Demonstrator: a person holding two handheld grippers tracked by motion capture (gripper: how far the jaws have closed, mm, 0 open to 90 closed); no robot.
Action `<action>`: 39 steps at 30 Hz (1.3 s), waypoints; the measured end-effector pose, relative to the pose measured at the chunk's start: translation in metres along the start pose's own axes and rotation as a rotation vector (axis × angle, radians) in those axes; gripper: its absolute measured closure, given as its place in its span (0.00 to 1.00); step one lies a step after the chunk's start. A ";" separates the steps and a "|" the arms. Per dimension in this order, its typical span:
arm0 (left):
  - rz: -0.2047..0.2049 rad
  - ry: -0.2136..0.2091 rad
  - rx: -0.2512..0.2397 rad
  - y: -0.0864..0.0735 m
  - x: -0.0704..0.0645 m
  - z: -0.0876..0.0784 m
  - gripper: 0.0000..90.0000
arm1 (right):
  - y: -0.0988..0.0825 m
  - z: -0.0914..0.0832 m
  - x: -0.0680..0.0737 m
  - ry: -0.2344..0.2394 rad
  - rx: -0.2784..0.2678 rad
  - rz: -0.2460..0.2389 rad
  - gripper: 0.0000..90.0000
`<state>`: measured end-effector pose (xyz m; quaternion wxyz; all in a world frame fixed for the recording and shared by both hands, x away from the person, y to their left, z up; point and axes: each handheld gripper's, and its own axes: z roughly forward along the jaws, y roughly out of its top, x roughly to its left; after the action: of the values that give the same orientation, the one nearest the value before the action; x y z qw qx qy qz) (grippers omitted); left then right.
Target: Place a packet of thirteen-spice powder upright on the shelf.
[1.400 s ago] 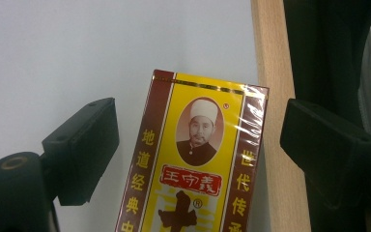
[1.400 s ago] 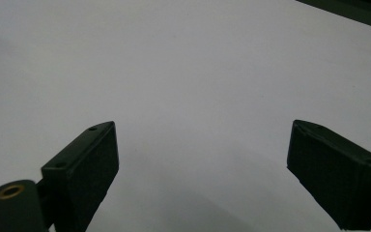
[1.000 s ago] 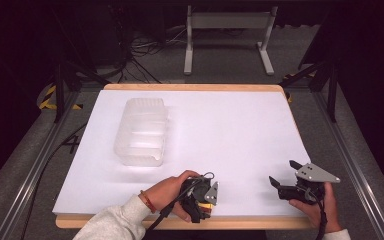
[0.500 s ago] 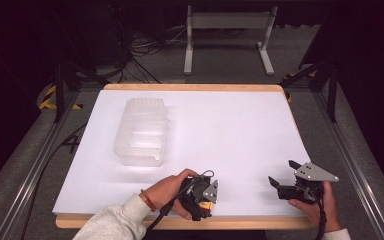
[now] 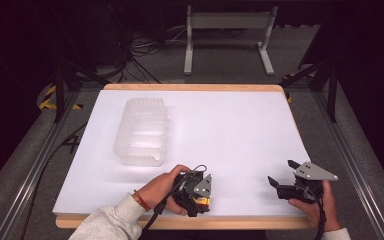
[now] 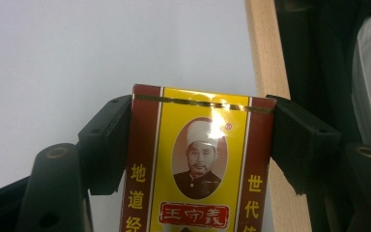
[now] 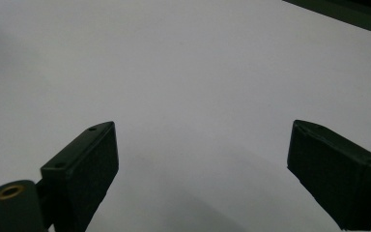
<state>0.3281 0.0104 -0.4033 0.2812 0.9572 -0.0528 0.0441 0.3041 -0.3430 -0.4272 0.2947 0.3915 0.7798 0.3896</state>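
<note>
A: Which item did the left tool [image 6: 200, 145] hold?

B: A yellow and dark-red cardboard box [image 6: 198, 164] printed with an oval portrait and Chinese characters. In the left gripper view it stood in the lower centre of the frame, one black jaw pressed against each of its dark-red side bands. The jaws had just been closing, with the box between them, and were clamped on it.

A: Where was that in the high view?

B: At the lower centre of the frame, near the front edge of the white-covered worktop [image 5: 230, 125]. The left tool [image 5: 198, 196] sat in the person's left hand [image 5: 162, 187], a sliver of the yellow box [image 5: 203, 201] showing beneath it.

A: And the right tool?

B: The right tool [image 5: 281, 186] lay at the lower right of the frame, in the right hand [image 5: 312, 205], well apart from the left. In the right gripper view its jaws stood wide apart over the bare white surface [image 7: 188, 87], with nothing between them.

A: Other items?

B: A translucent ribbed plastic container [image 5: 141, 131] rested at the left centre of the high view, apart from both tools.
</note>
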 end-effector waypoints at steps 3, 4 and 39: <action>-0.027 0.026 -0.022 -0.002 0.000 -0.007 0.34 | 0.000 0.000 0.000 0.000 0.000 -0.002 0.13; -0.031 0.037 -0.030 -0.004 0.001 -0.010 0.34 | 0.000 0.000 0.000 0.001 0.000 -0.002 0.13; -0.442 0.456 -0.479 -0.065 0.032 -0.126 0.36 | 0.000 0.003 0.000 0.000 0.001 -0.005 0.13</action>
<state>0.3611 0.1307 -0.3291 0.5038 0.8183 0.2095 0.1805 0.3068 -0.3417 -0.4285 0.2954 0.3898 0.7810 0.3884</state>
